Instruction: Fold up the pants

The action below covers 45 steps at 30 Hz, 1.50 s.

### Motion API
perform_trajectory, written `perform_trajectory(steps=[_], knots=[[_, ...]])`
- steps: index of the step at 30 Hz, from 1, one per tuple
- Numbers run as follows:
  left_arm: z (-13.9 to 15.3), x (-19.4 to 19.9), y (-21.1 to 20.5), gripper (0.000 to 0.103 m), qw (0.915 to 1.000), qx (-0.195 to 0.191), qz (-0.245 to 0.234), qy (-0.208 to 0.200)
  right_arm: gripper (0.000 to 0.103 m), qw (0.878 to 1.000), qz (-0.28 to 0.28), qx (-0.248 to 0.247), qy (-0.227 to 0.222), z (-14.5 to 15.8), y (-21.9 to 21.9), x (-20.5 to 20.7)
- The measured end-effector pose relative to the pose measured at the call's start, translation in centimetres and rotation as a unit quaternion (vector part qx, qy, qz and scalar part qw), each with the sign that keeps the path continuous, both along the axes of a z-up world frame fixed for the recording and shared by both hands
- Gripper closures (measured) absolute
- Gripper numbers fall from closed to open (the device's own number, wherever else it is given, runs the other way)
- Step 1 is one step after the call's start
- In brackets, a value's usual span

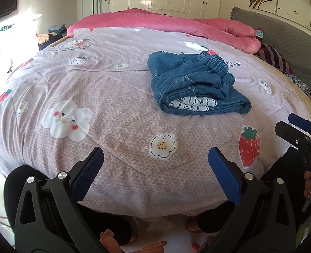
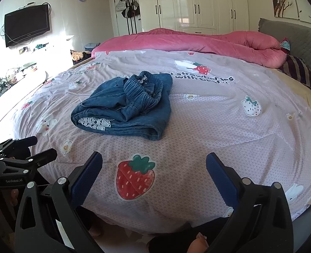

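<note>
Blue denim pants (image 1: pixel 195 84) lie folded in a compact bundle on the pink strawberry-print bedspread (image 1: pixel 117 88), elastic waistband on top and white lace trim showing at the near fold. They also show in the right wrist view (image 2: pixel 126 107). My left gripper (image 1: pixel 155 154) is open and empty, hovering over the bed's near edge, well short of the pants. My right gripper (image 2: pixel 154 158) is open and empty over the near edge too, apart from the pants. The right gripper also shows at the right edge of the left wrist view (image 1: pixel 296 126).
A rolled pink quilt (image 2: pixel 197 42) lies along the far side of the bed. A grey headboard (image 2: pixel 292 35) and striped pillow (image 2: pixel 300 69) are at the right. White wardrobes (image 2: pixel 197 4) stand behind; a TV (image 2: pixel 27 28) hangs on the left wall.
</note>
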<state>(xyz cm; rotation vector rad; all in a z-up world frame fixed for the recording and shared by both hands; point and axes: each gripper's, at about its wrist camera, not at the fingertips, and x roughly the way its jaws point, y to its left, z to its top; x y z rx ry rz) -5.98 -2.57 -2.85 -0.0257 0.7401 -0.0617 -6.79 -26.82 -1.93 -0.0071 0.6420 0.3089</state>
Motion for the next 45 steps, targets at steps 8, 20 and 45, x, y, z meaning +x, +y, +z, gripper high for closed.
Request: perform_trajectory(steps=[8,20,45], knots=[[-0.11,0.14,0.10,0.010,1.0000,-0.003,0.003,0.005,0.005,1.000,-0.006,0.002,-0.002,0.16,-0.25,-0.01],[-0.05,0.08,-0.02,0.010,1.0000,-0.001,0.007,0.006,0.005,1.000,-0.008,0.000,-0.003,0.16,-0.38,-0.18],[0.18,-0.01,0.09,0.010,0.9999,0.004,0.012,0.000,0.005,1.000,-0.023,-0.016,-0.003,-0.17,-0.25,-0.26]])
